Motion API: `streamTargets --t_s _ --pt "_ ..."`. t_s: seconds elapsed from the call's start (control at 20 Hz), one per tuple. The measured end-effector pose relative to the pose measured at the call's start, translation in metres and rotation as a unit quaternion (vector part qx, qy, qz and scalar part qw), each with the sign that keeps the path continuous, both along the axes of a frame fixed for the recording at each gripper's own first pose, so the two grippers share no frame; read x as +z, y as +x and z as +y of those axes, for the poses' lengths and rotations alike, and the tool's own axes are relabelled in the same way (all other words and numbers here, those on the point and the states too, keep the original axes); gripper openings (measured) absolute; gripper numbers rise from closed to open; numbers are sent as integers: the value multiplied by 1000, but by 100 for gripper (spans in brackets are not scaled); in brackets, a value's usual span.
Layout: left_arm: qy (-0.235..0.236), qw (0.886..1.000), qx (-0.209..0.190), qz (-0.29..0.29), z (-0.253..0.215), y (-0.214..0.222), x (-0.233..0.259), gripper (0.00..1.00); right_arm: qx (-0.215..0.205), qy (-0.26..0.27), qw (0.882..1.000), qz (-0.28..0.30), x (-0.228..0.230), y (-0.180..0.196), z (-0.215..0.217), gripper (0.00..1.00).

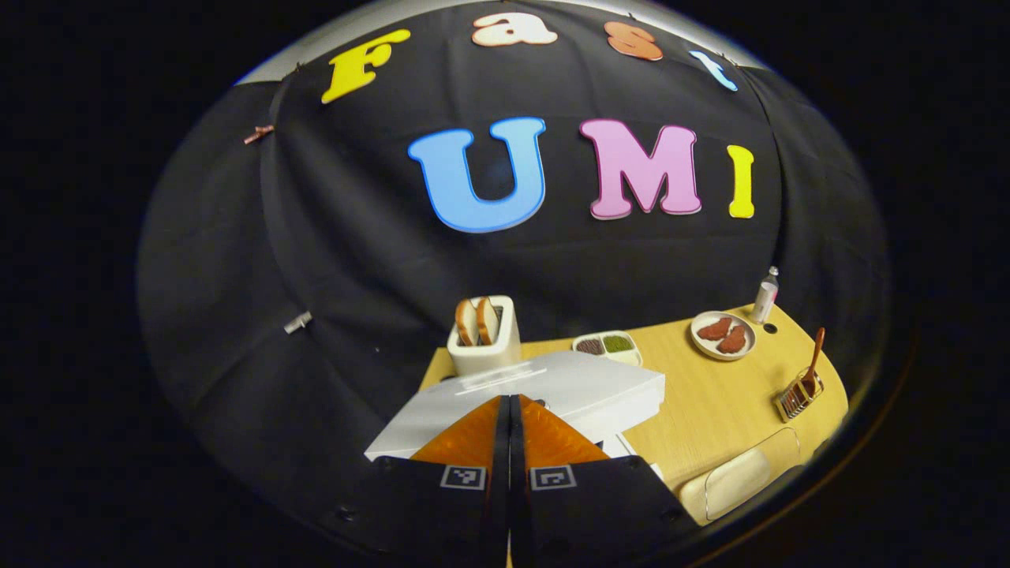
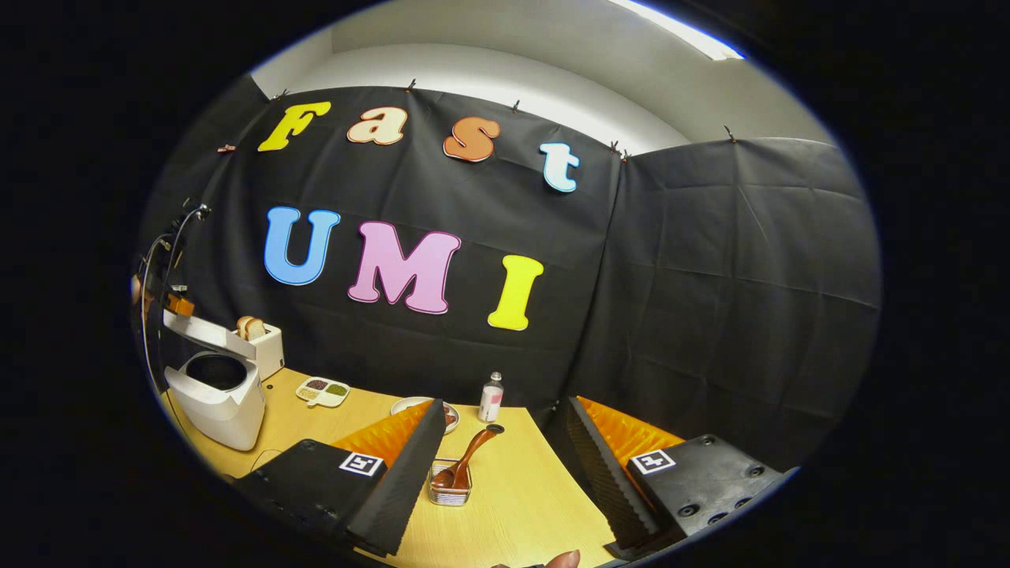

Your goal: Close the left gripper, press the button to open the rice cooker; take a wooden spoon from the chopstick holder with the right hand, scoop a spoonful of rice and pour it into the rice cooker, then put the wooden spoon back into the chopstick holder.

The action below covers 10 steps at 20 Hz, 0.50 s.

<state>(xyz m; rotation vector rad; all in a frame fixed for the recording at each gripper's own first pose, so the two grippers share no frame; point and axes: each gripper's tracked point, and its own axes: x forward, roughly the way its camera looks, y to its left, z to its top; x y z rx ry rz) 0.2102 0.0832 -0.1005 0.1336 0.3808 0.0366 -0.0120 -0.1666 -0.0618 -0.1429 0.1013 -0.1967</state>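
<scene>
Lid up, spoon not yet gripped

Low in the left gripper view the rice cooker [image 1: 544, 394] lid stands raised beyond the closed left gripper [image 1: 510, 410]. At bottom centre of the right gripper view, the right gripper [image 2: 505, 450] gapes around the chopstick holder [image 2: 450, 483]; a skewed close might topple it or miss the leaning wooden spoon [image 2: 465, 461].

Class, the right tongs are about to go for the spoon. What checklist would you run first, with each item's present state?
1. White rice cooker lid raised: ok.
2. Brown wooden spoon standing in the wire chopstick holder: ok.
3. Right tongs open: ok.
4. Spoon ahead between the open fingers, not gripped: ok.
5. Left tongs shut: ok.
6. Rice to scoop located: cannot tell.
</scene>
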Motion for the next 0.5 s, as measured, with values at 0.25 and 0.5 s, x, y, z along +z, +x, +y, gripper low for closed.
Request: streamTargets --t_s 0.25,0.5 --pt "-23 996 -6 -81 -18 -29 39 35 1 15 1000 8 -5 -4 -8 98" --pt "-49 991 -10 -120 -48 -67 55 95 29 23 999 25 -23 3 -6 98"
